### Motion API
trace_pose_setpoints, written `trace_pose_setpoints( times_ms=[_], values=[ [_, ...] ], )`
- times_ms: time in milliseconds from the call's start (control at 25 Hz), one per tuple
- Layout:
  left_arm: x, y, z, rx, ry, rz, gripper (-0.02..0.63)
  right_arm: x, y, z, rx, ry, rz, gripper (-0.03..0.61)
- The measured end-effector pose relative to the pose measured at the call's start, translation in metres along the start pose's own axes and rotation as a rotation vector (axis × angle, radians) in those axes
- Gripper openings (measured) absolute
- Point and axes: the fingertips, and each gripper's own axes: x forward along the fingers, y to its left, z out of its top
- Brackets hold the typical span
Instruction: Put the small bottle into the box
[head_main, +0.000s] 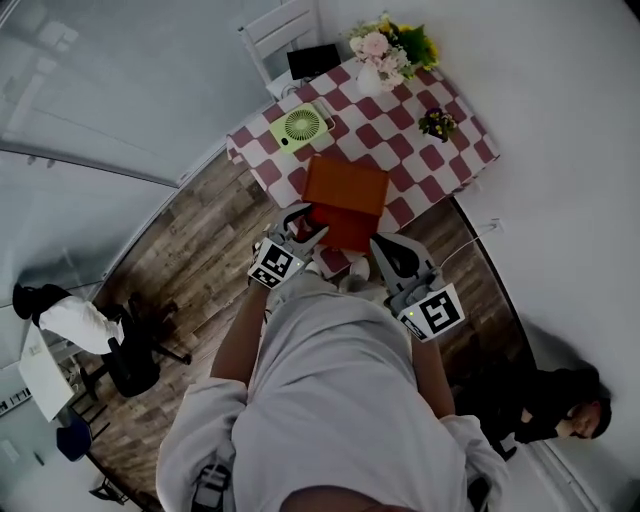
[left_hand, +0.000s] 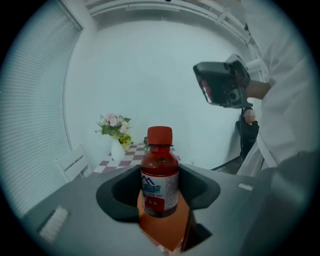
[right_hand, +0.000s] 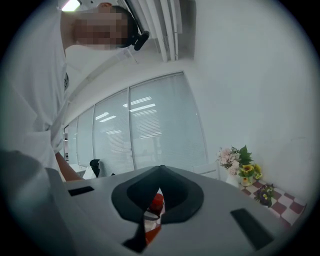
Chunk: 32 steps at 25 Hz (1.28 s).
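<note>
The bottle (left_hand: 160, 172) is small and dark red, with a red cap and a white label. It stands upright, gripped between the left claw's (left_hand: 160, 192) jaws. The orange box (head_main: 345, 200) lies at the checkered table's (head_main: 440, 150) near edge.

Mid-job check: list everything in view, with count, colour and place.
small bottle: 1, red, red cap, in the left hand-held gripper
box: 1, orange, table's near edge
fan: 1, green, left of the box
flower vase: 1, white, table's far end
potted plant: 1, dark, table's right side
table: 1, red-white checked cloth
bystander: 1, dark clothes, lower right
left hand-held gripper: 1, grey, shut on the bottle
right hand-held gripper: 1, grey, shut, empty
</note>
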Motion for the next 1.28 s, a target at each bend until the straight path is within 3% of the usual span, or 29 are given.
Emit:
trace_pose_setpoints(
  times_ms=[280, 680, 1000, 1280],
  values=[
    [0.050, -0.023, -0.069, 0.051, 0.239, -0.149, 0.219, -0.018, 0.003, 0.010, 0.016, -0.049, -0.035, 0.000],
    [0.085, -0.053, -0.155, 0.248, 0.582, -0.359, 0.219, -0.063, -0.010, 0.016, 0.023, -0.094, -0.203, 0.002],
    [0.105, -0.068, -0.195, 0.424, 0.781, -0.489, 0.219, -0.098, -0.015, 0.009, 0.055, -0.102, -0.338, 0.000],
    [0.115, -0.069, -0.210, 0.487, 0.887, -0.522, 0.220, -0.113, -0.018, 0.005, 0.069, -0.109, -0.408, 0.000]
  ],
)
